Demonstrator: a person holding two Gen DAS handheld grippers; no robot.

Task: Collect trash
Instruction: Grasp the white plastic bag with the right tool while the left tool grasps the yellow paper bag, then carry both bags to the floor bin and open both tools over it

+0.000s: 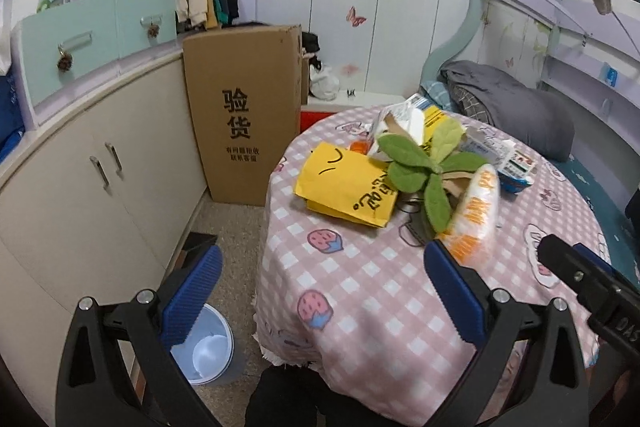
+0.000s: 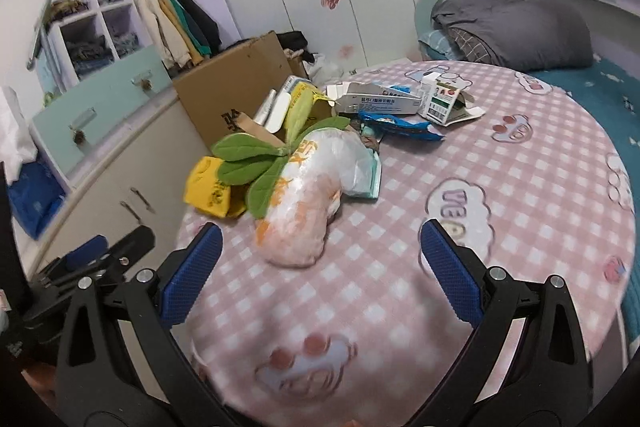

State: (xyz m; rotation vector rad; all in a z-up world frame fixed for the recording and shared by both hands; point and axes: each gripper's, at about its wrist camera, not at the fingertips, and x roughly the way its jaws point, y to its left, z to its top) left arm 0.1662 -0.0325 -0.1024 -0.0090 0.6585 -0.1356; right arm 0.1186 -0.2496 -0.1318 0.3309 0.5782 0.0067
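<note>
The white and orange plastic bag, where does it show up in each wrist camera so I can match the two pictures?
Left wrist: the white and orange plastic bag lies right of centre, just beyond the gripper's right finger.
Right wrist: it lies centre-left, between and beyond the open fingers.
Shared landmark: the green plush leaves touch the bag's left side in both views, on the pink checked tablecloth.

We face a round table with litter heaped at its far side: a paper bag on the left, a plastic bag nearer us, cartons behind. A bin sits on the floor left of the table; a cardboard box stands beyond.
</note>
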